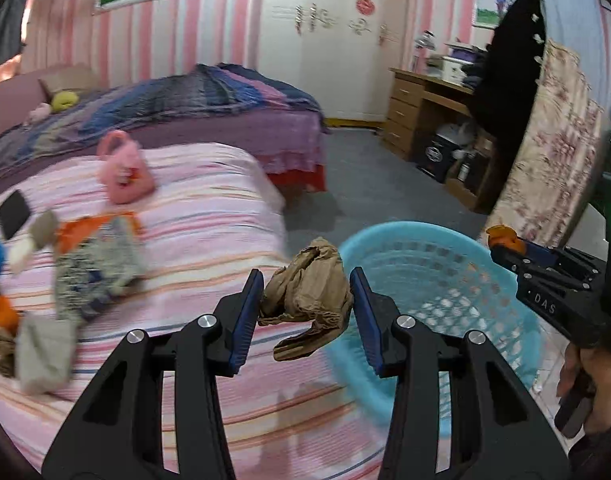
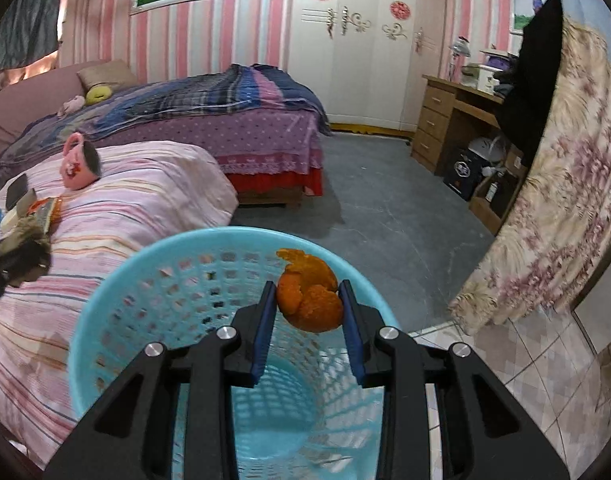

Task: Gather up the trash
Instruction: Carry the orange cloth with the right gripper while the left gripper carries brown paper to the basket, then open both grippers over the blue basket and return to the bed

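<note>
The left gripper (image 1: 305, 308) clamps a crumpled brown stocking (image 1: 309, 296), its limp tail hanging down over the striped bed's (image 1: 209, 208) edge. The right gripper (image 2: 307, 304) pinches orange peel (image 2: 309, 300) above the mouth of a blue basket (image 2: 117, 280) beside the bed. Socks, a pink mug (image 1: 123, 170) and scraps litter the cover at left; a floral blanket (image 2: 565, 208) hangs at right.
</note>
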Motion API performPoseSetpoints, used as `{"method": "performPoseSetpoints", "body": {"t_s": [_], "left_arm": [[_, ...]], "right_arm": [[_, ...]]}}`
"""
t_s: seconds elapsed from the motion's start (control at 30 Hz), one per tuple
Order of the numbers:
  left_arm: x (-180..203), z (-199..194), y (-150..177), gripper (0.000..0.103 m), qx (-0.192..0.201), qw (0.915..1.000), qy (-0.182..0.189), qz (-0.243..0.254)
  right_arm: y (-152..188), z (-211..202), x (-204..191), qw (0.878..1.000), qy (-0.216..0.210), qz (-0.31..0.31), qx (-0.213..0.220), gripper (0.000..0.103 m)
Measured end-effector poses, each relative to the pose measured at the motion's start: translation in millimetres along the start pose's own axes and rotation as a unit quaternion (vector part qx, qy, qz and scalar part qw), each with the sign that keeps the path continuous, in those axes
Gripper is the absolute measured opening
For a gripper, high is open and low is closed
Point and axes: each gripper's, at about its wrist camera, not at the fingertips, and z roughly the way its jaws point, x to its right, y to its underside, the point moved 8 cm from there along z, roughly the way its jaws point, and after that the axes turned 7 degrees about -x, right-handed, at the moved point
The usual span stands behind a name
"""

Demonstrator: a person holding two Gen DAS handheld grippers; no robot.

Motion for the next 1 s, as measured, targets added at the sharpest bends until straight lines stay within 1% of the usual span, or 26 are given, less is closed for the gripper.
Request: {"method": "performPoseSetpoints", "body": {"t_s": [0.07,0.13,0.23,0.37,0.47,0.5,0.53,0.57,0.6,0.63,0.67,0.73,0.83,0.9,1.0], "left_arm": [[15,11,-2,0.044,-0.007,0.9999,0.012,0.003],[33,19,-3,0.044,-0.010,0.9997,0.021,0.011],[54,30,-2,0.044,-0.010,0.9993,0.021,0.029],[60,43,1,0.045,-0.017,0.9989,0.019,0.039],[56,51,0,0.047,-0.028,0.9986,0.019,0.040],[54,52,0,0.053,-0.032,0.9986,0.017,0.039],[52,53,0,0.063,-0.035,0.9985,0.016,0.039],[47,52,1,0.068,-0.036,0.9986,0.012,0.037],[47,52,0,0.075,-0.035,0.9987,0.010,0.036],[43,49,-1,0.078,-0.031,0.9989,0.009,0.033],[39,44,-3,0.079,-0.026,0.9991,0.006,0.032],[30,35,-6,0.086,-0.018,0.9994,0.001,0.029],[10,18,-10,0.091,-0.003,0.9997,-0.010,0.022],[-6,6,-12,0.094,0.005,0.9997,-0.019,0.015],[-36,-10,-12,0.095,0.010,0.9995,-0.031,-0.005]], "right_arm": [[2,-4,13,1.000,0.008,0.007,0.003,0.032],[4,-6,18,1.000,0.014,0.009,0.004,0.032],[6,-8,27,1.000,0.019,0.013,0.006,0.032],[11,-6,37,1.000,0.026,0.012,0.001,0.032],[14,-4,44,0.999,0.022,0.025,-0.001,0.032],[13,-4,46,0.999,0.011,0.039,0.001,0.032],[13,-4,45,0.999,0.008,0.045,0.002,0.032],[11,-4,44,0.999,0.004,0.051,0.006,0.032],[10,-4,44,0.999,0.002,0.054,0.008,0.032],[8,-3,41,0.998,-0.004,0.061,0.012,0.032],[7,-2,39,0.998,-0.008,0.063,0.013,0.032],[5,0,32,0.998,-0.009,0.063,0.015,0.032],[4,3,19,0.998,-0.010,0.058,0.014,0.032],[3,4,12,0.998,-0.012,0.057,0.012,0.032],[4,7,-2,0.999,-0.005,0.049,0.007,0.035]]}}
